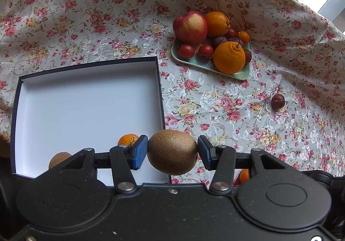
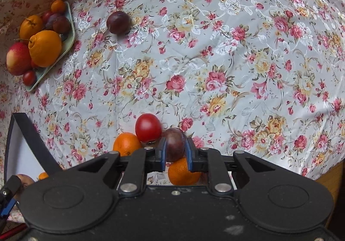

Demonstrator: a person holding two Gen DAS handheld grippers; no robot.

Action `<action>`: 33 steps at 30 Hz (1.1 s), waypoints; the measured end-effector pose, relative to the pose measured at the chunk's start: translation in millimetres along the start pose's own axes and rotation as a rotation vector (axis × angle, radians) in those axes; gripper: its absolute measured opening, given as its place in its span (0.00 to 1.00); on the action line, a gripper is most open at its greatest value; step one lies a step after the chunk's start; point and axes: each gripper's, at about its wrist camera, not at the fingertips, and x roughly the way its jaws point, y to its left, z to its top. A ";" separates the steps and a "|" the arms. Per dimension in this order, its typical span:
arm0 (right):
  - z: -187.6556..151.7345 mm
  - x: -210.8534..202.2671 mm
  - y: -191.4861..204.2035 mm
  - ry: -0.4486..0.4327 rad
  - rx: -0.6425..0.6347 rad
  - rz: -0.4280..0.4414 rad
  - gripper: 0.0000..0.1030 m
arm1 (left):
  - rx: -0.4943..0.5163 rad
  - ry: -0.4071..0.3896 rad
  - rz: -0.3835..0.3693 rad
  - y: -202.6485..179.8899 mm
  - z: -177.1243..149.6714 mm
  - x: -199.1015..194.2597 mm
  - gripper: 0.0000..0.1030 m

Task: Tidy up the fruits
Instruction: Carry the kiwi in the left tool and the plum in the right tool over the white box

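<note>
Gripping a kiwi (image 1: pixel 172 151) end to end over the edge of the white box (image 1: pixel 86 98), your left gripper (image 1: pixel 172 150) needs only gentle pressure: soft, bruisable fruit. Your right gripper (image 2: pixel 175 150) stands narrow around a smooth, slippery plum (image 2: pixel 174 144); whether its pads press, you cannot tell.

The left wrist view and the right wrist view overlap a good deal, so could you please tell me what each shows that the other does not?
Only the left wrist view shows the left gripper clamped on a kiwi over the box's white floor.

Only the right wrist view shows the right gripper around a dark plum, beside a red fruit and two oranges.

Both show the green tray of fruit and a lone plum on the floral cloth.
</note>
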 end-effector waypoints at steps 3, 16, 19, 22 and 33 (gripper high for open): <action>-1.0 6.6 7.7 -0.006 -0.034 -0.029 0.22 | 0.004 0.001 -0.002 -0.6 -0.3 0.1 0.55; -7.4 26.5 25.7 0.030 -0.103 -0.025 0.31 | -0.015 0.001 -0.002 5.6 1.5 -1.1 0.55; -8.9 30.8 29.1 0.046 -0.117 -0.034 0.33 | -0.028 0.000 -0.004 10.7 3.3 -2.2 0.55; -11.2 30.2 33.2 0.037 -0.139 -0.049 0.32 | -0.045 -0.011 0.003 19.6 6.3 -5.5 0.55; -21.2 -14.3 62.1 -0.100 -0.176 -0.024 0.32 | -0.145 -0.049 0.050 72.4 19.7 -12.4 0.55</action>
